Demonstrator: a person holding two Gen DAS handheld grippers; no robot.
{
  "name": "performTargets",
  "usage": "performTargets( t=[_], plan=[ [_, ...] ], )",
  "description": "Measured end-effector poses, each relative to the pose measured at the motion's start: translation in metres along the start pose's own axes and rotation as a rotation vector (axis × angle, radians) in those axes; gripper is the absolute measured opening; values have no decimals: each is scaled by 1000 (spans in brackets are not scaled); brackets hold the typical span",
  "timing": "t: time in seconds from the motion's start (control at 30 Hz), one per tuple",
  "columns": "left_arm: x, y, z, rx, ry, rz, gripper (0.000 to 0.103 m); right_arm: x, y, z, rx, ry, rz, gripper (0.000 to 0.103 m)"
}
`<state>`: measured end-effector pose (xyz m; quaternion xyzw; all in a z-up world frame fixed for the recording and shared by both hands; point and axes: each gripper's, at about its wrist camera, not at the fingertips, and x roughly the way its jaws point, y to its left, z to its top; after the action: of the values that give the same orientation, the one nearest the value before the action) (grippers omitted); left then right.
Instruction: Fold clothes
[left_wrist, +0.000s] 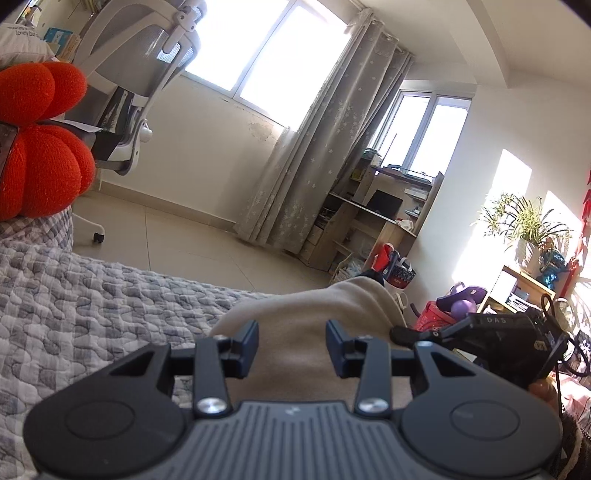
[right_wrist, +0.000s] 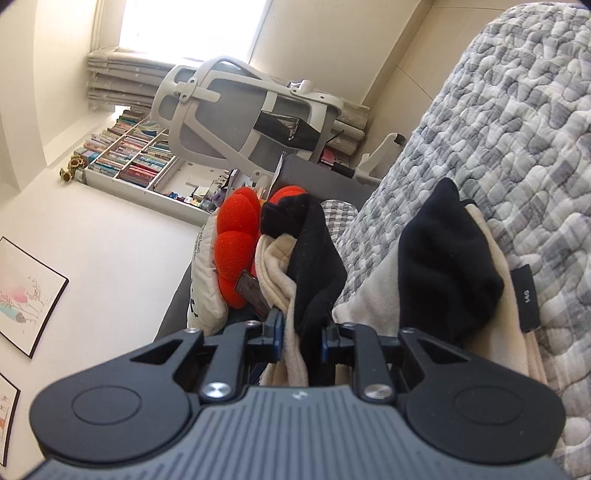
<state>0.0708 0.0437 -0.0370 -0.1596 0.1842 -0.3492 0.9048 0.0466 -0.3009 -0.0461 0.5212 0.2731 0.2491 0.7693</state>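
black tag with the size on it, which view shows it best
The right wrist view: the black tag hangs clear at the cream garment's edge against the quilt. The left wrist view shows only plain beige cloth, no tag.

Beige-and-black garment (right_wrist: 295, 266); grey-and-white checked quilt (right_wrist: 517, 129); bright orange-red cushion (left_wrist: 40, 136); star-patterned grey curtain (left_wrist: 325, 147).

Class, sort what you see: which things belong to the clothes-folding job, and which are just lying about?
Job: cream-and-black garment; right gripper clamped on its bunched edge; left gripper above the cloth; quilted bed cover underneath.

Lying about: red cushion, office chair, potted plant, bookshelf.
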Motion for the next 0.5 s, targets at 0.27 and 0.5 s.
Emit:
performTargets(
  t=[0.27,0.5],
  plan=[
    [30,-16,-2,54,18,-69,39,-20,-19,15,117,-23,-31,22],
    [45,-25,-11,91,46,-92,39,-21,-47,19,214,0,-96,22]
  ],
)
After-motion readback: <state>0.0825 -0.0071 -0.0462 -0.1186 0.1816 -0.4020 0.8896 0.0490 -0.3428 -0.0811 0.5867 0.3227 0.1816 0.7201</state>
